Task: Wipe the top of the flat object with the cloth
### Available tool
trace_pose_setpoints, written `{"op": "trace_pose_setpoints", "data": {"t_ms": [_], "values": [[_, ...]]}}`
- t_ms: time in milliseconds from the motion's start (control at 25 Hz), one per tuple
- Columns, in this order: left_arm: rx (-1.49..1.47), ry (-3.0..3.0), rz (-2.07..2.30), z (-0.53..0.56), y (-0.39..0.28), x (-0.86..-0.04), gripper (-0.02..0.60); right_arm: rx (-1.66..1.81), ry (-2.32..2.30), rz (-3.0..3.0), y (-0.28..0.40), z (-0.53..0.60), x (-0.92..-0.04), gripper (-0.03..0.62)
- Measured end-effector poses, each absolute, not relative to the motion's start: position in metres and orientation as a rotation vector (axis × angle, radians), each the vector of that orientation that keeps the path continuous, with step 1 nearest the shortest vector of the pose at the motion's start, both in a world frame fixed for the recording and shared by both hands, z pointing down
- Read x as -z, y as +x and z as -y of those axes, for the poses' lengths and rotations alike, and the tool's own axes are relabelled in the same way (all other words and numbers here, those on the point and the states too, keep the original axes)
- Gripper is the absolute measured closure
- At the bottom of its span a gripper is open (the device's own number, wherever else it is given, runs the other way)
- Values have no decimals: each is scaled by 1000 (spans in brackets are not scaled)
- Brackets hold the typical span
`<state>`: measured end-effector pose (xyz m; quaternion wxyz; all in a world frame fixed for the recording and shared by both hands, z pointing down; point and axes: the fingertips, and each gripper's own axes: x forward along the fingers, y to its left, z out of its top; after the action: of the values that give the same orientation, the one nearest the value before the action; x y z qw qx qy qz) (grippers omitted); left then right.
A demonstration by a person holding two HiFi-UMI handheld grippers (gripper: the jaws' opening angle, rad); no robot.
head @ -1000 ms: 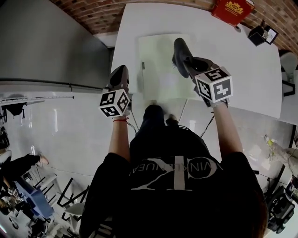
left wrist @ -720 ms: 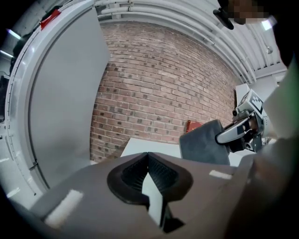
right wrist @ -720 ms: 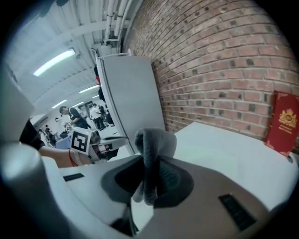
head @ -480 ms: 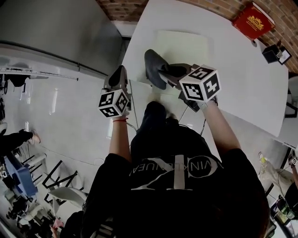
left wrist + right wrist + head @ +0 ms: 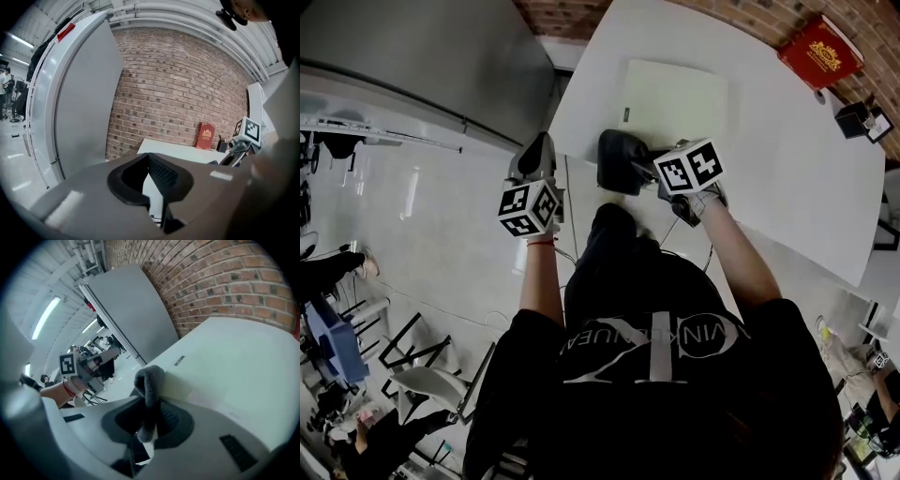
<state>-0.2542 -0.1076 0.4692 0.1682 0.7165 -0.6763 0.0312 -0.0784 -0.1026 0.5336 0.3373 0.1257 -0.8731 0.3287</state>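
Now, cloth (image 5: 614, 164): you pull it back off the pale green board (image 5: 675, 103); pass likely done.
Right gripper (image 5: 639, 161): clamps the cloth.
Left gripper (image 5: 536, 155): closed, empty.

Cloth (image 5: 149, 380): dark grey fabric, fuzzy nap, matt.
Flat object (image 5: 675, 98): pale green, smooth, matt; plastic or coated board, cannot tell which.
Table (image 5: 797, 169): white, smooth, faint sheen.
Left gripper (image 5: 151, 161): grey matt plastic shell; black pads (image 5: 162, 173) finely ribbed.
Wall (image 5: 183, 93): rough red-brown brick.
Floor (image 5: 422, 234): pale, glossy, mirrors lights.
Panel (image 5: 412, 47): grey, smooth, matt.
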Motion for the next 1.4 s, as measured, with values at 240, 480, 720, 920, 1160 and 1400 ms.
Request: {"op": "trace_pose_setpoints", "data": {"t_ms": [240,480,720,920,1160,1400], "values": [[-99,2086,1880,124,-242,-466,569,-809,389,2227,-53,109,-543,543],[-110,2155,1809,144,-217,-463,569,-848,490,2211,-21,116,-543,543],[-123,2211,1737,157,-194,-462,569,-902,606,2184,18,120,-543,543],[-132,2254,1677,165,-174,-462,569,-932,705,2160,51,123,-543,543],[-151,2295,1621,170,-157,-463,569,-954,811,2144,80,121,-541,543],[-162,2341,1571,176,-138,-461,569,-995,900,2126,107,120,-543,543]]}}
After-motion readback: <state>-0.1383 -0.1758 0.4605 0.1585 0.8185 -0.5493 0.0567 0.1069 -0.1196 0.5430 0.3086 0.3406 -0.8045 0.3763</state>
